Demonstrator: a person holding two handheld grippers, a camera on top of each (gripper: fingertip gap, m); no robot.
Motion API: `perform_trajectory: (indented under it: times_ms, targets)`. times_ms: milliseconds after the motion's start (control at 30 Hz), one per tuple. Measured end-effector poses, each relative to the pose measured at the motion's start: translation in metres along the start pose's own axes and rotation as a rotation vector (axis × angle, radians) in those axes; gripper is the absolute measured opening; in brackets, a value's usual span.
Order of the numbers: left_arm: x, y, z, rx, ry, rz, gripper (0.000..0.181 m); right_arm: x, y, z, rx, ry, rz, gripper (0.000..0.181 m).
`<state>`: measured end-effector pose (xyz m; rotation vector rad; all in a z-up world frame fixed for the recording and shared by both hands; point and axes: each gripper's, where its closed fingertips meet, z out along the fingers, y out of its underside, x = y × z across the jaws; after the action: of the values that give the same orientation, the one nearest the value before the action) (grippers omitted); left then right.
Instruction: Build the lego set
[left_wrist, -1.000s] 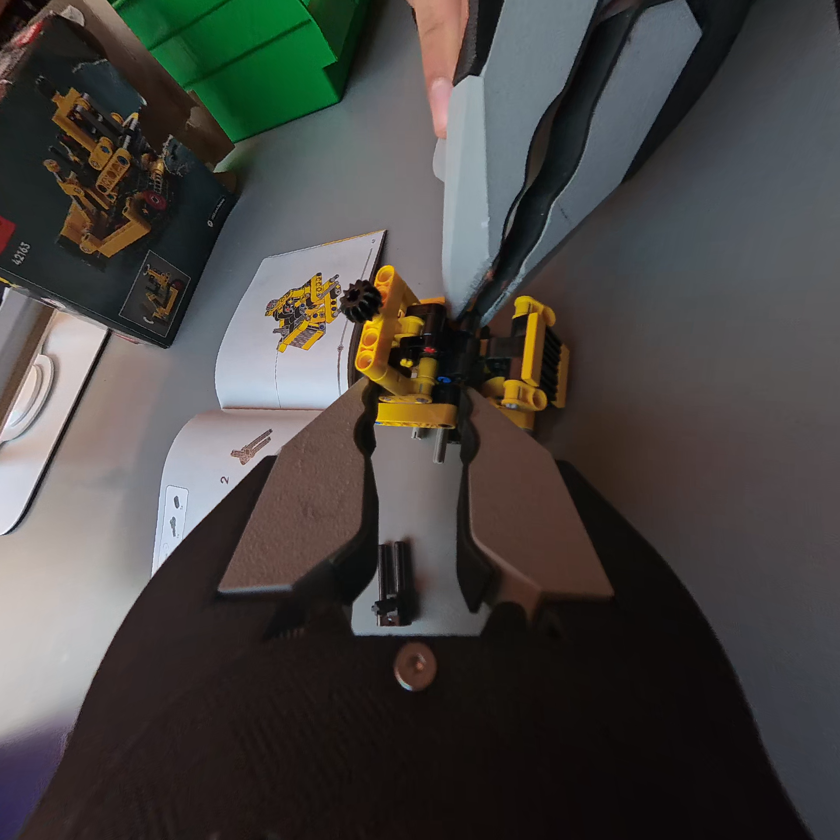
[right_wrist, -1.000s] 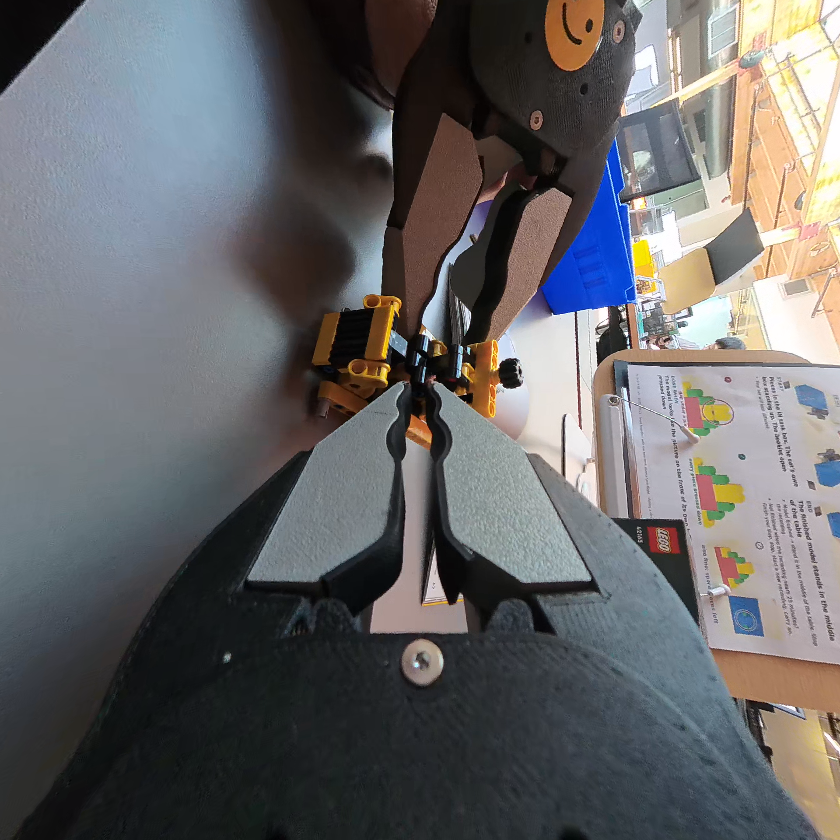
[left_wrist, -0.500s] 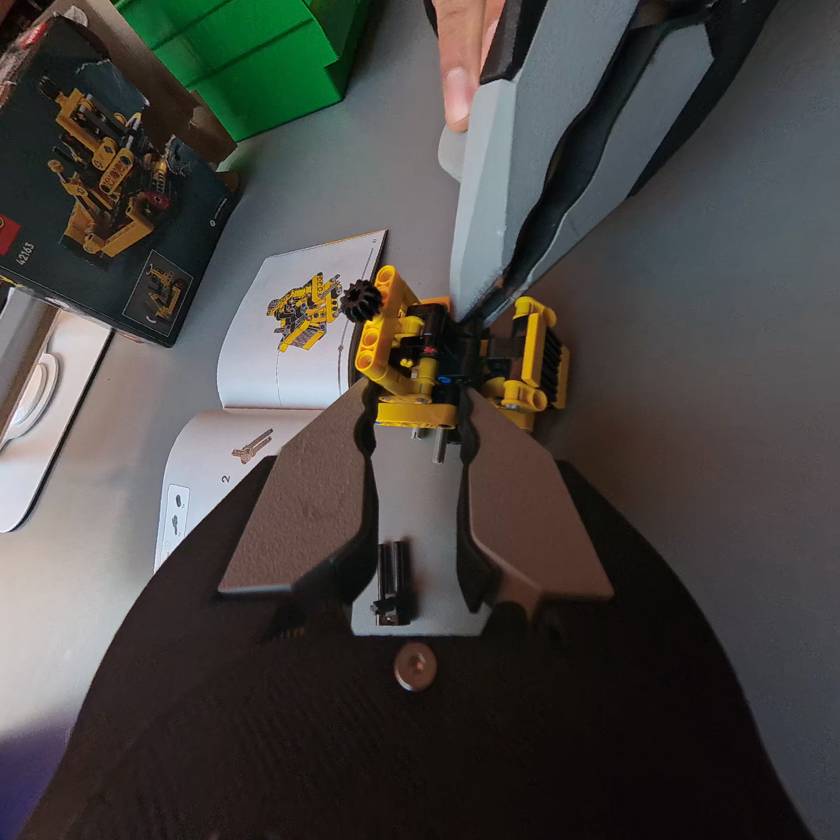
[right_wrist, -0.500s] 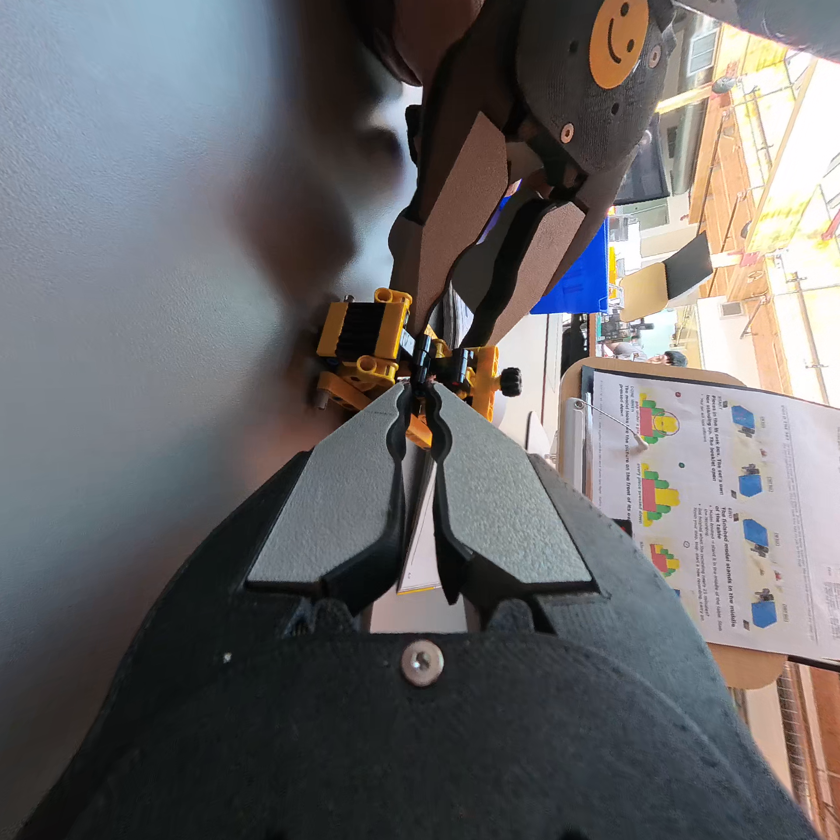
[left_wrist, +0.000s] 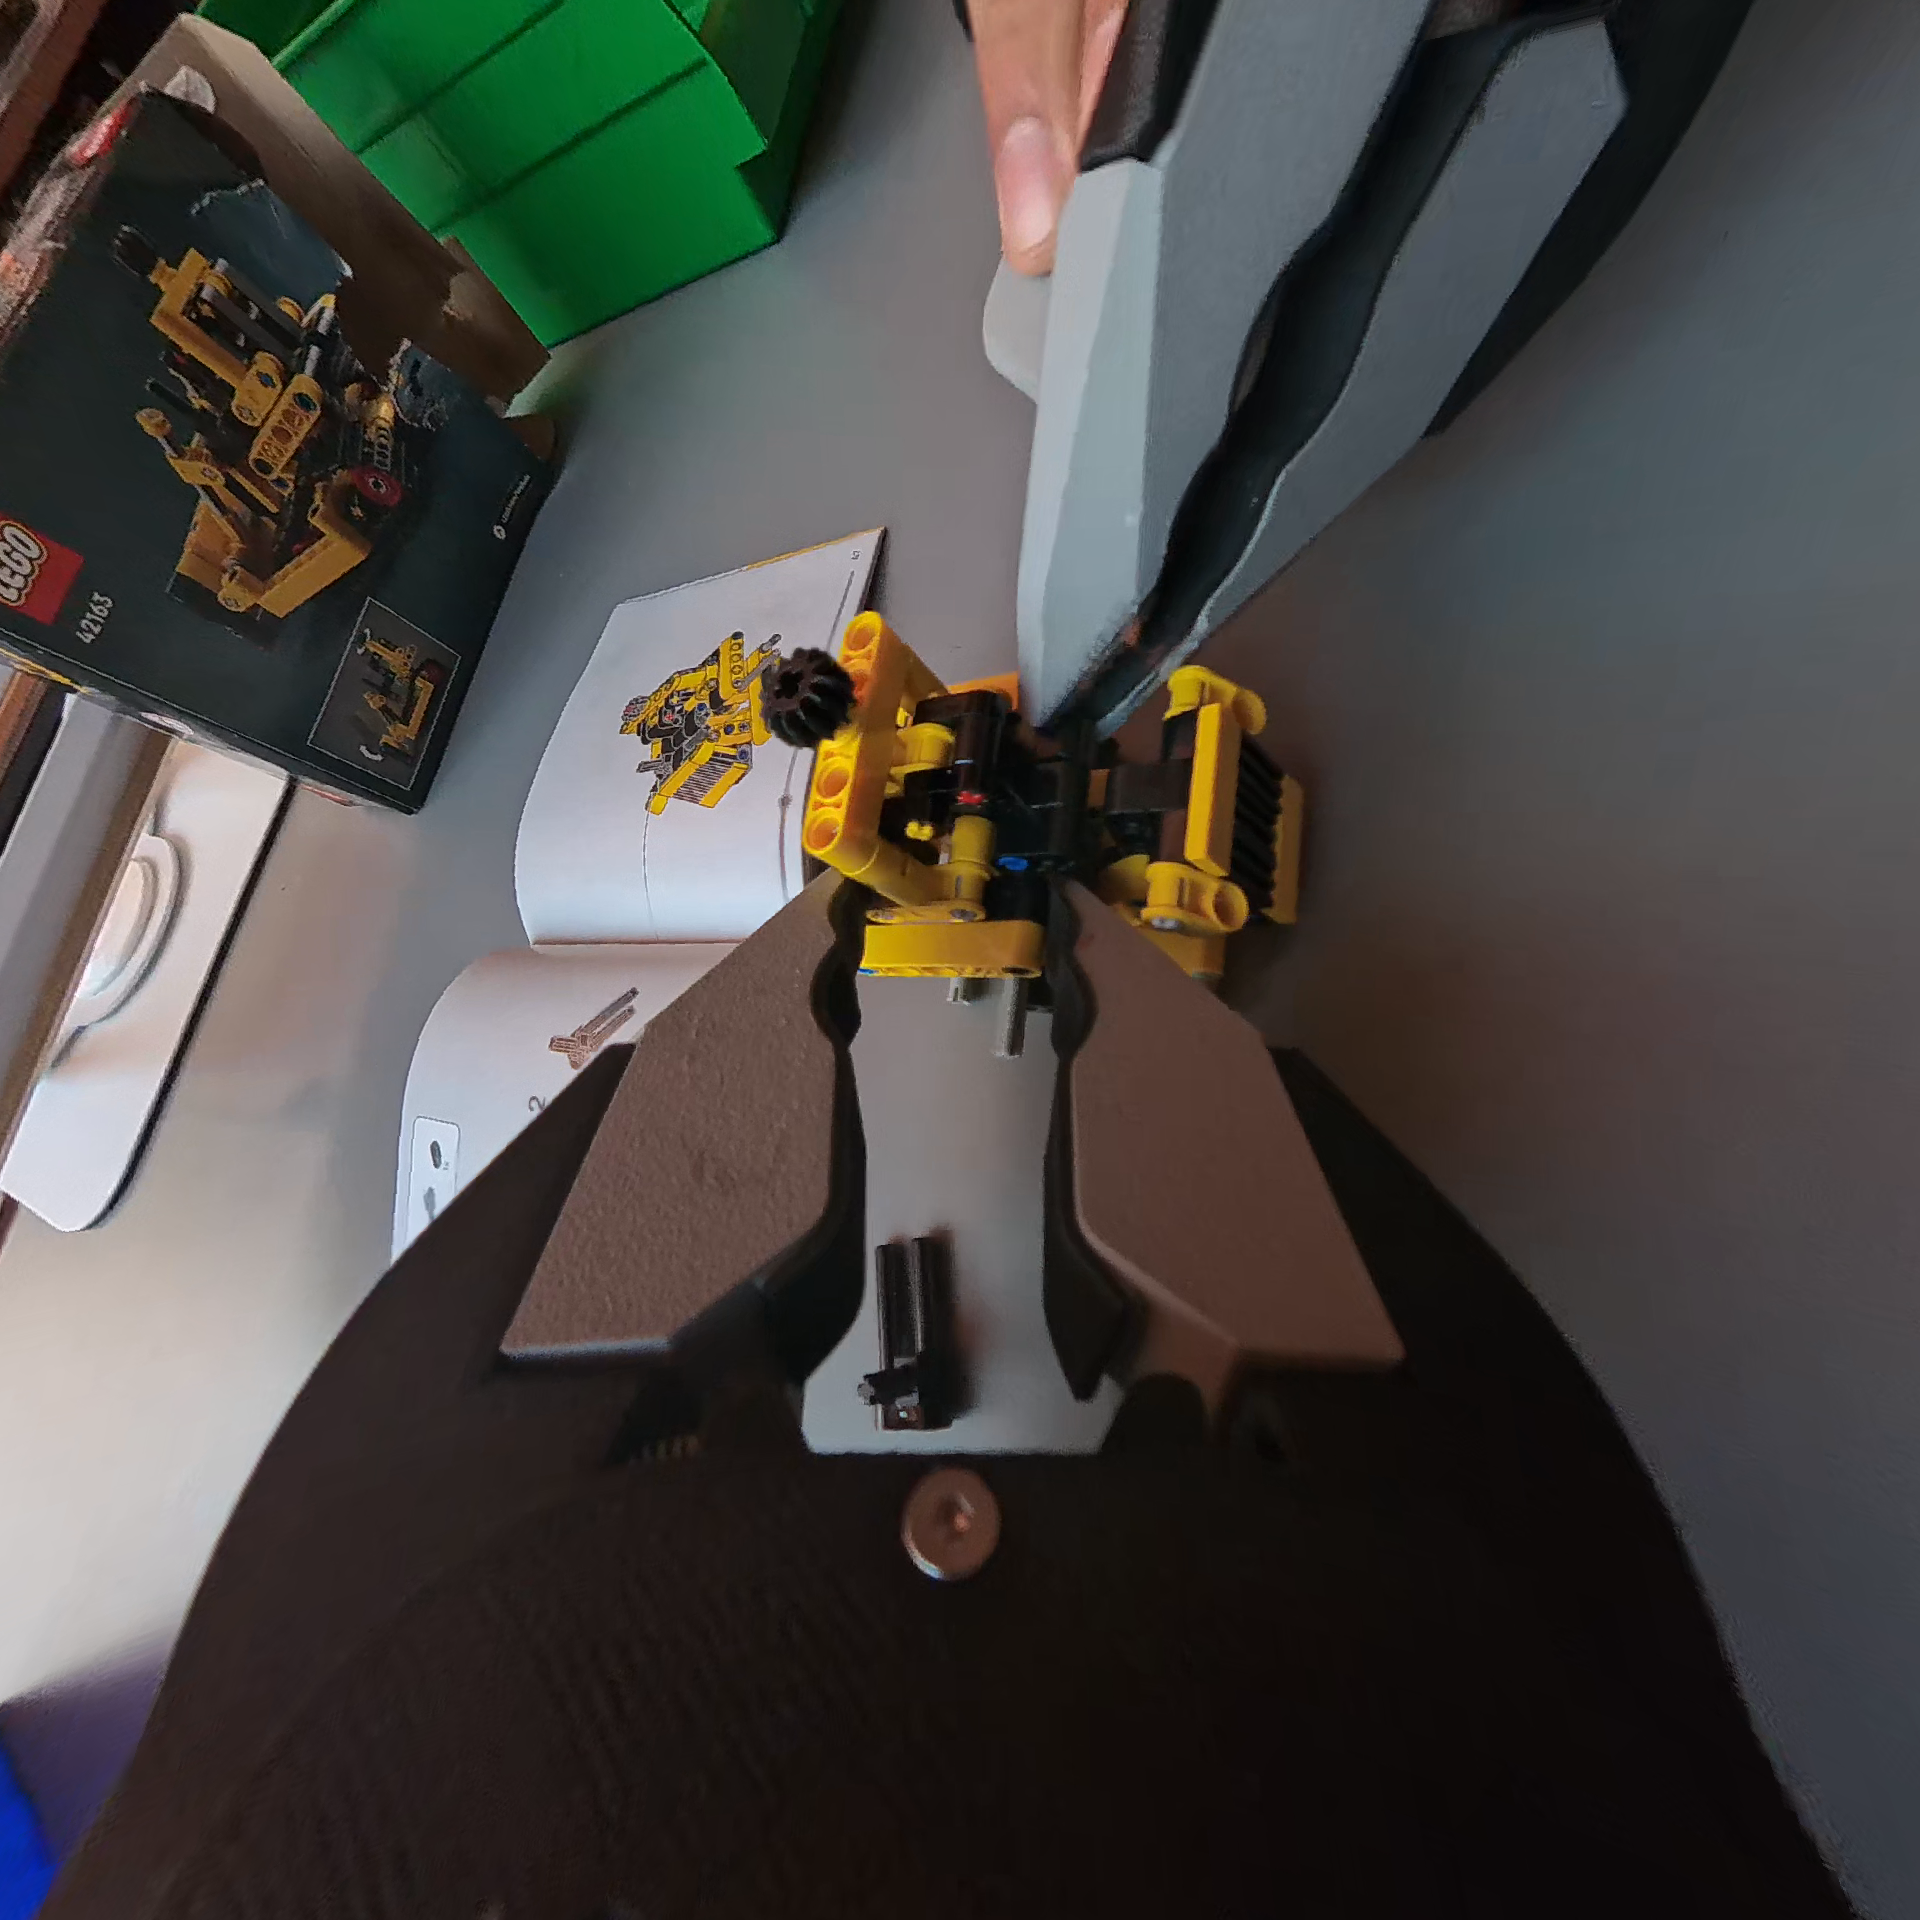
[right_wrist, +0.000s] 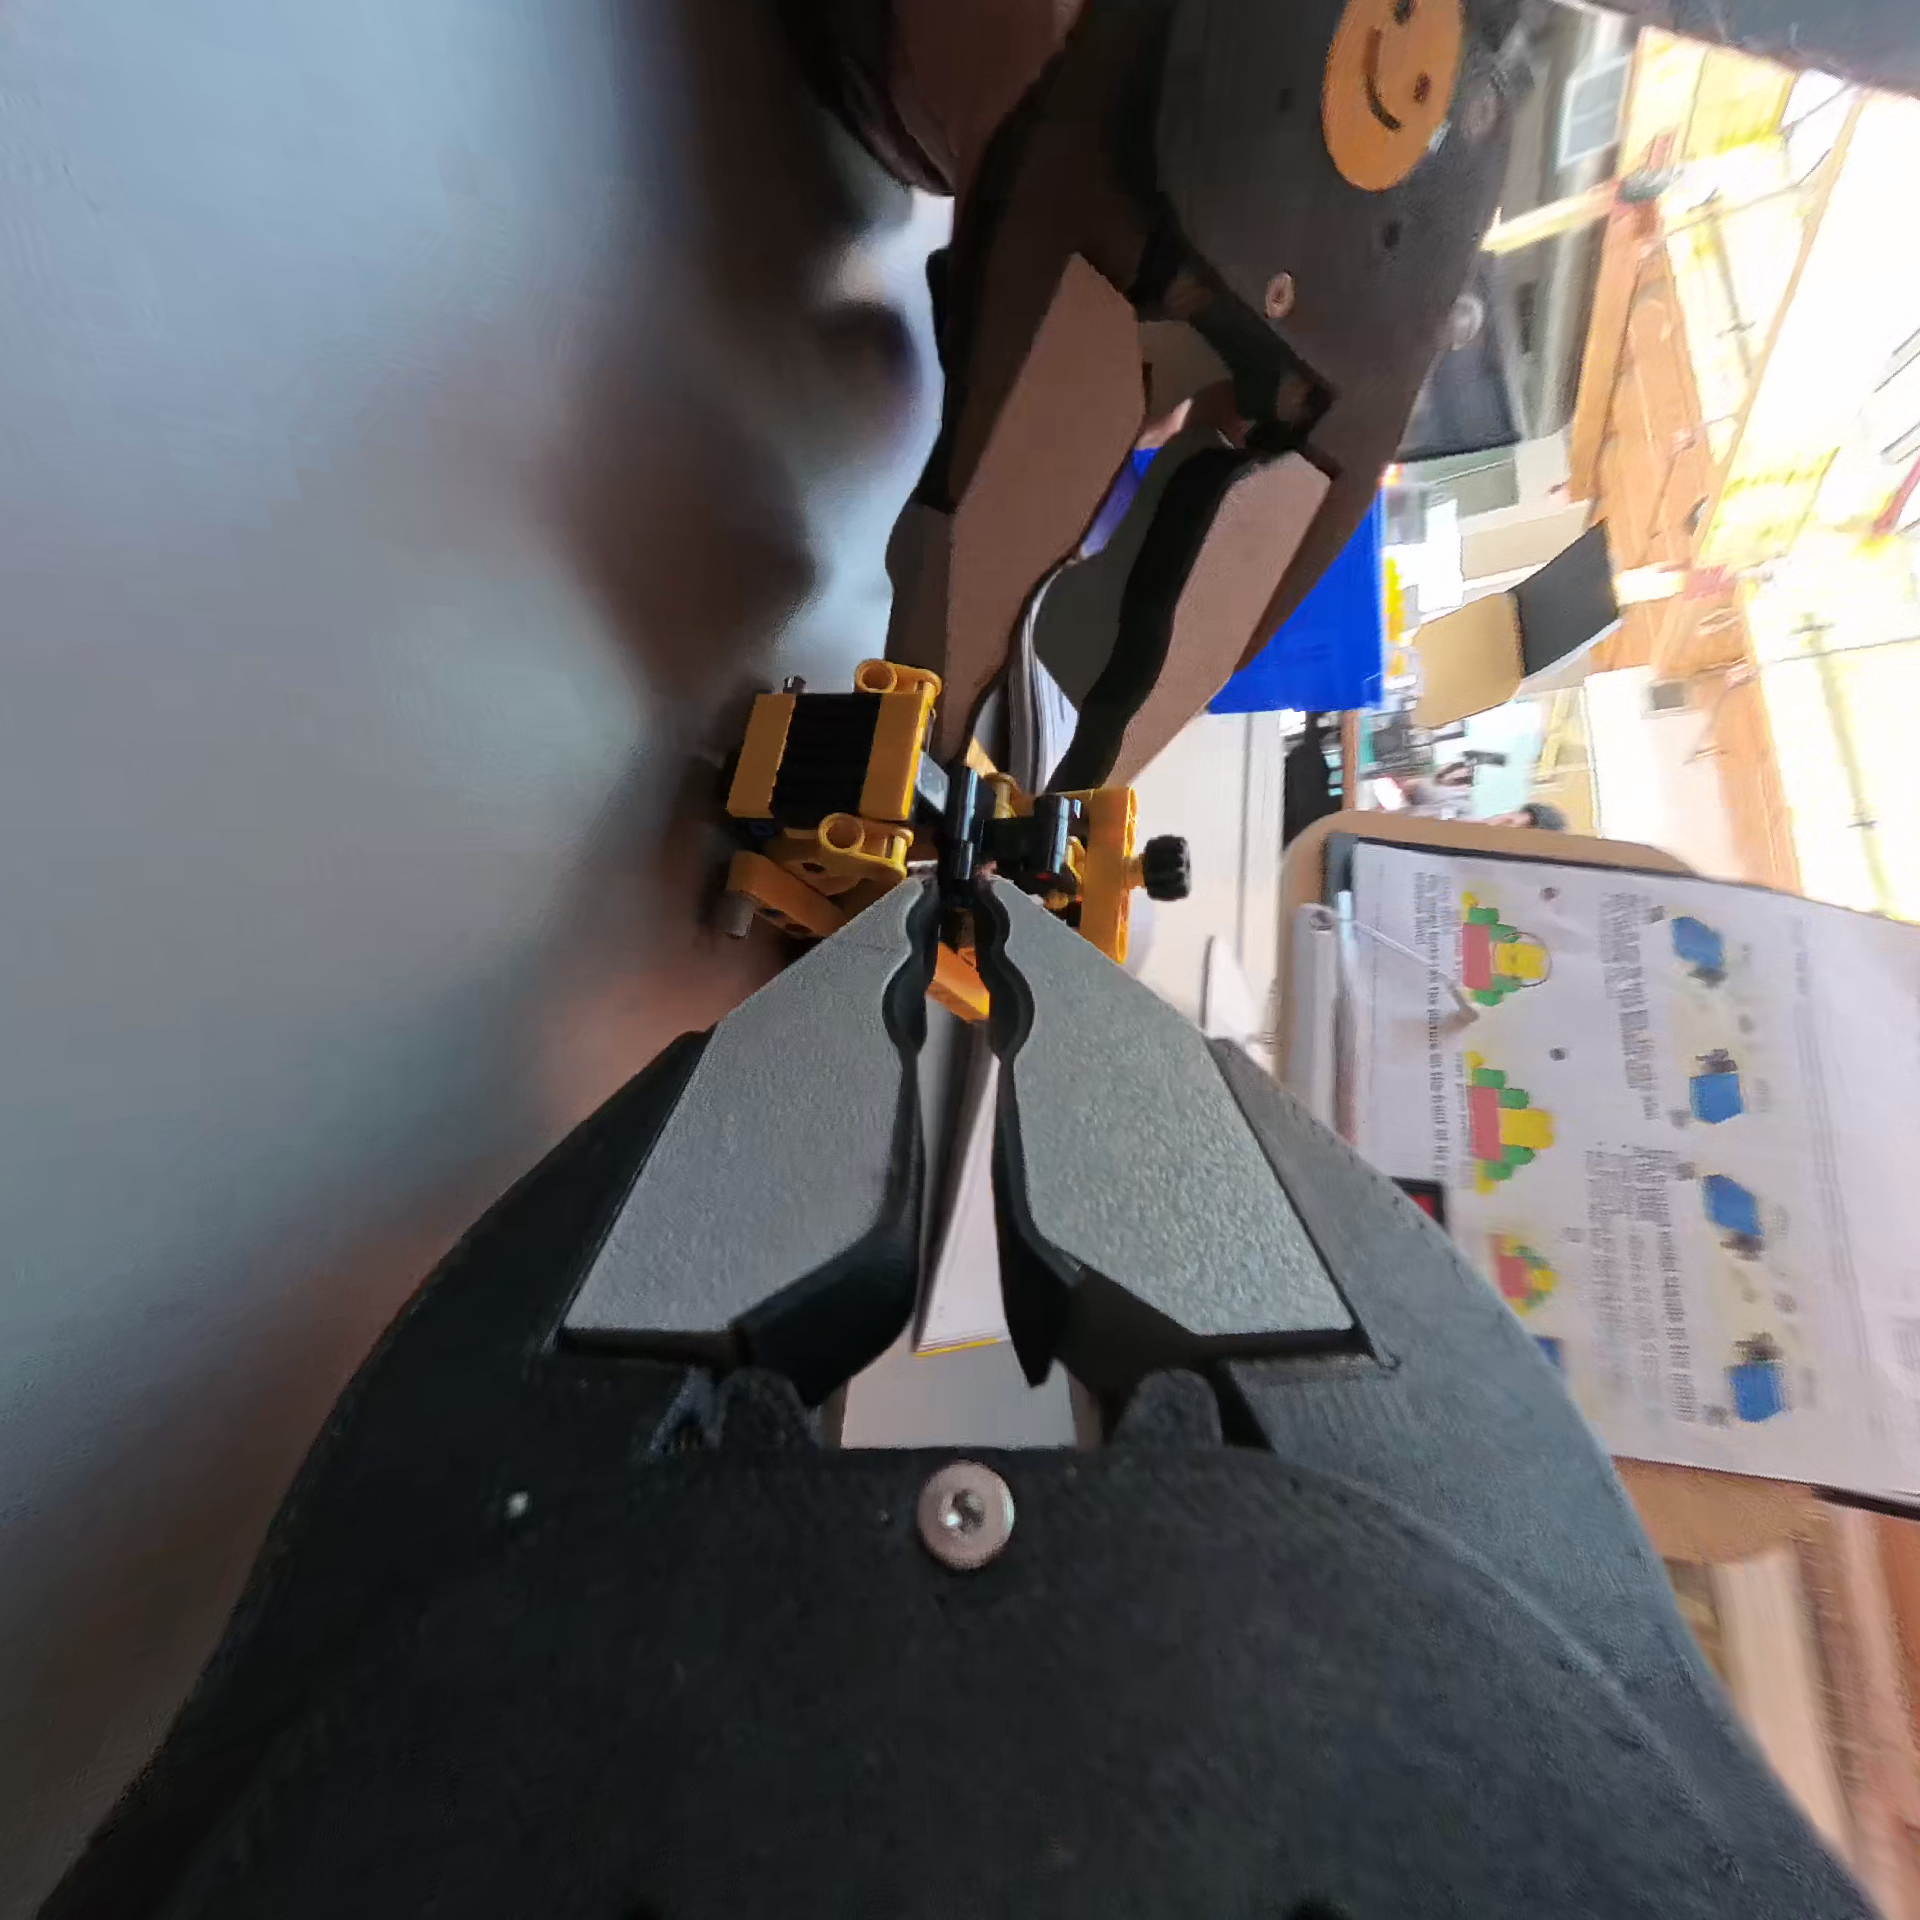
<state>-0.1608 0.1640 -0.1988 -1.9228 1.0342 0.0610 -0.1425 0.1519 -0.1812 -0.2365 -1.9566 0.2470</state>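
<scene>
Grey tabletop (left_wrist: 1558, 1039) bears the lego model (left_wrist: 1039, 810); left gripper (left_wrist: 951, 935) clamps its near side, right gripper (right_wrist: 956, 904) pinches its black middle piece from opposite.

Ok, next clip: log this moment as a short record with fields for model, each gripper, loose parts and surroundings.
model: yellow and black lego model, partly built, at both grippers' tips
left gripper: jaws apart, straddling the model's yellow beam; firm clamping not certain
right gripper: nearly shut, pinching a black piece in the model's middle
loose parts: black part lying on the grey table
surroundings: open instruction booklet, set box, green bins
</scene>
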Motion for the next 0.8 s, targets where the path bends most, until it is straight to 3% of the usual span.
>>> perform_trajectory:
  times_ms: [33,133,267,800]
  targets:
    - [0.000,0.000,0.000,0.001,-0.006,0.011,0.033,0.000,-0.001,-0.001,0.019,-0.024,0.052,0.001]
    - [-0.001,0.001,0.000,0.002,-0.010,0.010,0.033,0.010,-0.008,-0.010,0.118,-0.049,0.191,0.000]
    - [-0.001,0.000,0.000,0.009,-0.005,0.008,0.033,0.018,-0.005,-0.010,0.142,-0.067,0.331,0.000]
    - [-0.002,0.000,0.000,0.028,-0.006,0.041,0.033,0.007,-0.003,-0.004,0.125,-0.139,0.386,0.000]
